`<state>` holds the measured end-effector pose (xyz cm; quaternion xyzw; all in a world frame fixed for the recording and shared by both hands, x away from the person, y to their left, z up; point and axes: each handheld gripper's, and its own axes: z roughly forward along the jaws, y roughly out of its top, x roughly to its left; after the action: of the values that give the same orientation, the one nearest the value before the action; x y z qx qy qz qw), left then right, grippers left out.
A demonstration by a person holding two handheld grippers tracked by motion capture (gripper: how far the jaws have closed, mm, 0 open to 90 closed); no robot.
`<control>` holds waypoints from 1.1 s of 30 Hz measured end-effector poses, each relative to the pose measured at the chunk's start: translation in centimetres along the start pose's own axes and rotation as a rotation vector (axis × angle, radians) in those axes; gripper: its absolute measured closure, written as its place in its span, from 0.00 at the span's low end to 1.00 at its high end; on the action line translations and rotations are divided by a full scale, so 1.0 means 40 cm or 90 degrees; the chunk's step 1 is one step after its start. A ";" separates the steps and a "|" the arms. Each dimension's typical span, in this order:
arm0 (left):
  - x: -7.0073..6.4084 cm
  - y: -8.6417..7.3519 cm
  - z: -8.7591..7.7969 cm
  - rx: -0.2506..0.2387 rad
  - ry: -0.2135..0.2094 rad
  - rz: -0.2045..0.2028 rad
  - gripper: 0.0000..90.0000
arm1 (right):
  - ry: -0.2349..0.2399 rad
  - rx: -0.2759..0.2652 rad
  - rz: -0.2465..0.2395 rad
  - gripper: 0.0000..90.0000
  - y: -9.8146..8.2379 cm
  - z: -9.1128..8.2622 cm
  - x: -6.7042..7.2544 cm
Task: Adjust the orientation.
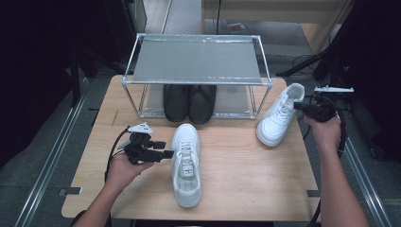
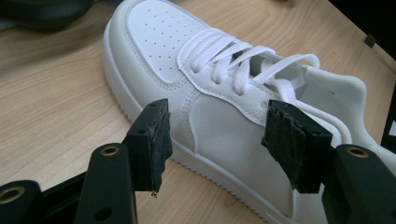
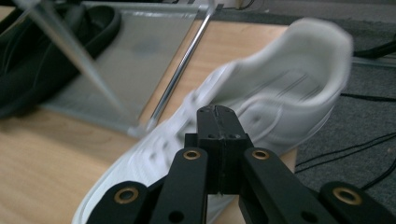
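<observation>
Jaws of the left gripper (image 2: 212,140) are standing released, spread wide, with the side of the near white sneaker (image 2: 224,93) showing in the gap between the two black pads; from the left gripper view it cannot be told whether either pad is touching the shoe. Jaws of the right gripper (image 3: 217,122) are lying clenched together with nothing between them, pointing at the far white sneaker (image 3: 261,107), which is showing blurred just beyond the tips.

Item one: the near white sneaker (image 1: 186,163) is lying flat on the desk (image 1: 250,175) near the front middle, toe toward the rack, heel toward the person. The left gripper (image 1: 163,151) is sitting just beside its left flank, held in the person's left hand (image 1: 124,170).

Item two: the far white sneaker (image 1: 280,114) is resting on the right part of the desk, angled, with its heel lying at the desk's right rear edge and its toe pointing toward the person. The right gripper (image 1: 299,106) is hanging at its heel end, held in the right hand (image 1: 326,127); contact cannot be told.

Item three: a metal two-tier shoe rack (image 1: 198,61) is standing at the back of the desk. A pair of black shoes (image 1: 190,101) is sitting side by side on its lower shelf, toes facing the person. Its top shelf is lying bare.
</observation>
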<state>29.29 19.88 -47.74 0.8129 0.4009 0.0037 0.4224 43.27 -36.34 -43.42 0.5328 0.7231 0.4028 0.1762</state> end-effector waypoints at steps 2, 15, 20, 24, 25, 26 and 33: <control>-0.003 0.000 0.002 0.000 -0.006 0.003 0.46 | -0.011 -0.005 0.007 1.00 0.025 0.008 -0.019; -0.002 -0.004 0.001 0.001 -0.008 0.008 0.46 | -0.070 0.061 0.035 1.00 0.078 0.105 -0.076; 0.000 -0.006 0.003 0.008 -0.007 0.007 0.46 | -0.060 0.047 0.036 1.00 0.064 0.098 -0.073; -0.002 -0.006 0.004 0.011 -0.009 0.011 0.46 | -0.062 0.064 0.026 1.00 0.052 0.089 -0.069; -0.002 -0.006 0.004 0.011 -0.011 0.010 0.46 | -0.055 0.062 0.031 1.00 0.046 0.083 -0.071; -0.002 -0.006 0.005 0.013 -0.009 0.009 0.46 | -0.053 0.061 0.033 1.00 0.041 0.078 -0.072; -0.001 -0.004 0.008 0.011 -0.008 0.004 0.46 | -0.029 0.047 0.044 1.00 -0.003 0.042 -0.072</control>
<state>29.26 19.71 -48.04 0.8178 0.3959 -0.0037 0.4177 45.41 -38.31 -45.03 0.5725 0.7145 0.3695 0.1588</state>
